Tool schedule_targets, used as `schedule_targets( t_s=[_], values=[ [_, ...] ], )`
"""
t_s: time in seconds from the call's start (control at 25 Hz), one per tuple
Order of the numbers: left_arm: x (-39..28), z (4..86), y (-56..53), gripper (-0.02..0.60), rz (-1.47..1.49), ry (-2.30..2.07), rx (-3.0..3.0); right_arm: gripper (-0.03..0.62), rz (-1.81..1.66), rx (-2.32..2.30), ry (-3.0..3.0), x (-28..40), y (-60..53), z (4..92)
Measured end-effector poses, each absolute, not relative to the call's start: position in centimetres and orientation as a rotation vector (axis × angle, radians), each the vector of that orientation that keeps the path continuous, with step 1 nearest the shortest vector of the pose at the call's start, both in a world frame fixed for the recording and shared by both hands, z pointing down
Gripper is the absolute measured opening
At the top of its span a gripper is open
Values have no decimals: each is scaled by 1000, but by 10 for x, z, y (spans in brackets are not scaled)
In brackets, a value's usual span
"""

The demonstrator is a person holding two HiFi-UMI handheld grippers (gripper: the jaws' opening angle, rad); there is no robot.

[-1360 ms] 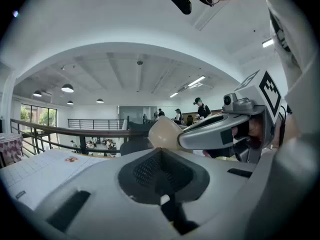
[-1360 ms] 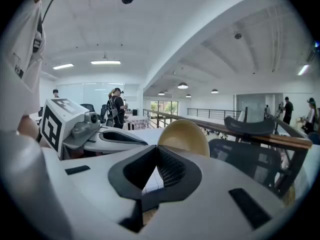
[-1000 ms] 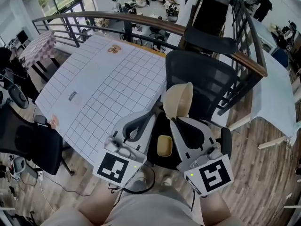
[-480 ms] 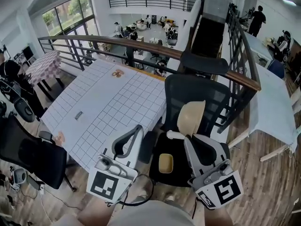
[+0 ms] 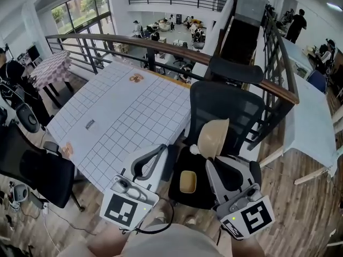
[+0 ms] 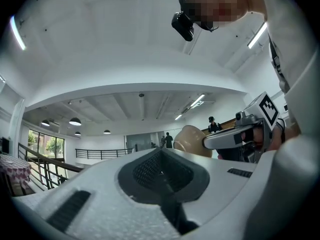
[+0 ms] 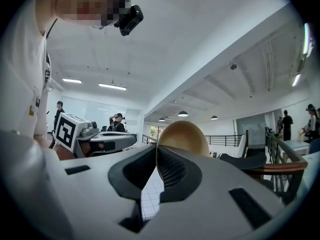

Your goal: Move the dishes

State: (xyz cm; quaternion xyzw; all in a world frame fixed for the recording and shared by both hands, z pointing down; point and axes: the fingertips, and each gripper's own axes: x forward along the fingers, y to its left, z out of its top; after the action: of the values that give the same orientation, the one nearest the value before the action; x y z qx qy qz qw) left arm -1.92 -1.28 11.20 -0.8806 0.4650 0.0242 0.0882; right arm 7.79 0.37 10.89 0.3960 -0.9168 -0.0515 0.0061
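While the bowl's in the air: I'd call this the carry step, since the bowl [image 5: 214,137] is lifted and not set down anywhere yet.
Right gripper [image 5: 205,157]: clamped on the bowl's rim, with the thin edge pinched between the pads. The bowl stands on edge in front of the black chair [image 5: 225,106].
Left gripper [image 5: 159,150]: jaws pressed together with nothing in them, hanging by the near edge of the table.
Bowl contents: looks empty from what I can see.
Yellow dish [image 5: 187,181]: a small one sitting on the chair seat, between my two grippers in the head view. It looks empty too.
Table [image 5: 123,111]: gridded cloth, mostly bare. There's something small [image 5: 135,78] at the far end, can't tell what.
Next move: my guess is swing left over the table, tip the bowl level, lower it till it touches, then let go.
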Motion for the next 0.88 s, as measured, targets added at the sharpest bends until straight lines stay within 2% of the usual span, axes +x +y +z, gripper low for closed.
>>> schedule_targets(
  t_s=[0.28,0.88],
  values=[
    [-44,128,-16,11,1,1478,-2609,26,-150,1147,-2848,57,-10,121],
    [-125,150,-45,11,-88,1800,-2463,26,-136,622,-2812,-66,-63,155]
  ],
)
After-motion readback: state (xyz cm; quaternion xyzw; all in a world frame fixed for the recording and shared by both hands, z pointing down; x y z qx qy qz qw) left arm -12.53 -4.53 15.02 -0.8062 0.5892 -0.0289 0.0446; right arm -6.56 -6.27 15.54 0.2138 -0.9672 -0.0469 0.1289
